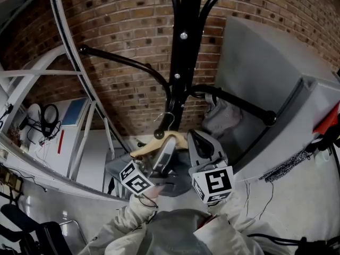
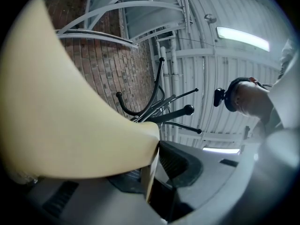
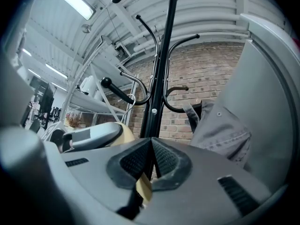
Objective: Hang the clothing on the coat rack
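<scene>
- Just below coat rack [image 1: 183, 47]: wooden hanger [image 1: 159, 142], hook [image 1: 166, 122] raised toward the pole, ready for hooking on.
- Left gripper [image 2: 154, 168]: clamped on hanger, bearing it.
- Right gripper [image 3: 151, 158]: pinched shut on hanger edge, steadying.
- Right of coat rack: grey clothing [image 1: 223, 116].

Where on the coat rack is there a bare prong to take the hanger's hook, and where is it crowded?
Free: the long left prong, bare from the pole to its knob, with only brick wall behind. Crowded: the lower right prong, where a grey garment already hangs beside it and a grey panel stands close.
</scene>
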